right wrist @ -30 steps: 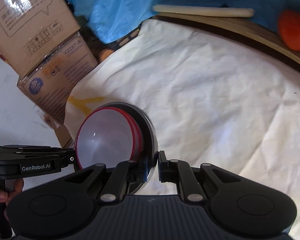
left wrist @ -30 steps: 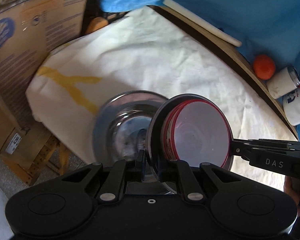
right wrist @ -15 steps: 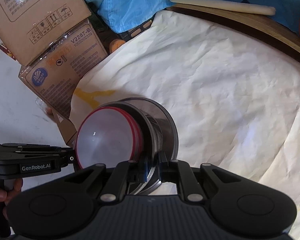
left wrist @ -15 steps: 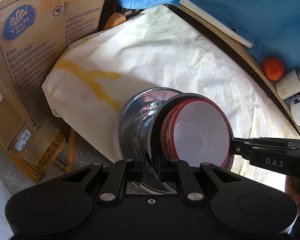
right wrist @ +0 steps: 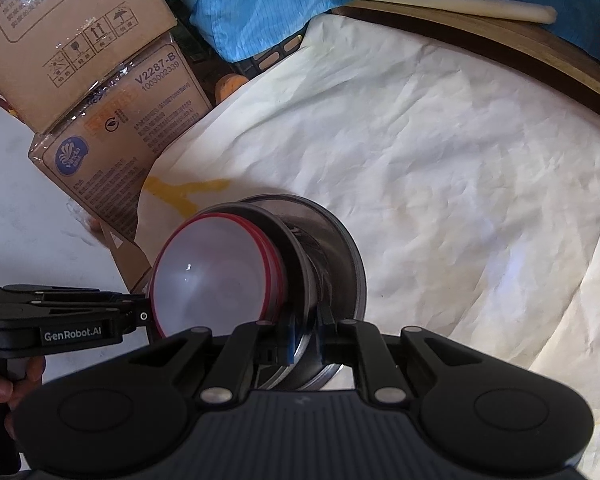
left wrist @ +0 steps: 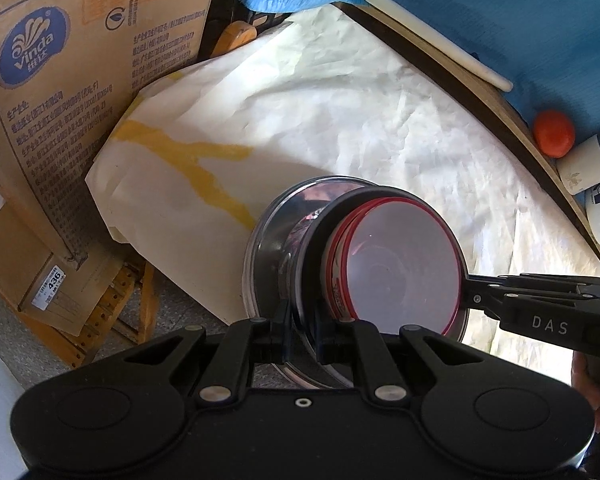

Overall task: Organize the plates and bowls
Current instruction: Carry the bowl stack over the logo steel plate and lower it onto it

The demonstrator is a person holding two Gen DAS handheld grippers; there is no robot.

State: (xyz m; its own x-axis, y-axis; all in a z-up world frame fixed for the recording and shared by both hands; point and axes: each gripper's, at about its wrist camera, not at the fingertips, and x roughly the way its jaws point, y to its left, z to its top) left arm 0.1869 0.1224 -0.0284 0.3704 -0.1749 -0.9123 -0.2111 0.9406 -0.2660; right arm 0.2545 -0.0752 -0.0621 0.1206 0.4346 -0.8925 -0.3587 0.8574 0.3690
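The jaws of the left gripper [left wrist: 300,334] and of the right gripper [right wrist: 305,336] are each pressed nearly together, pinching opposite sides of the thin rim of a dark-rimmed metal bowl [left wrist: 312,240] that carries a nested stack of red-edged, pale translucent bowls [left wrist: 404,272]. This held stack hangs tilted above a shiny stainless-steel bowl [left wrist: 268,248], which appears to rest on the white crumpled cloth [left wrist: 340,100] covering the tabletop, near the left edge of the tabletop where a yellow stain [left wrist: 204,168] runs across the cloth; whether the two already touch cannot be told. The step in hand is judged to be nesting the held stack into the steel bowl. To do it well, both hands should level the rim, centre it over the lower bowl and descend together, so that neither pinch twists the thin edge; release should follow only once the weight is borne from below. The steel surfaces are smooth, mirror-like and probably slippery, so a slight tilt could let the inner bowls slide. The cloth is soft and wrinkled and may let the lower bowl rock. A brown printed cardboard box [left wrist: 60,92] stands beyond the left edge.
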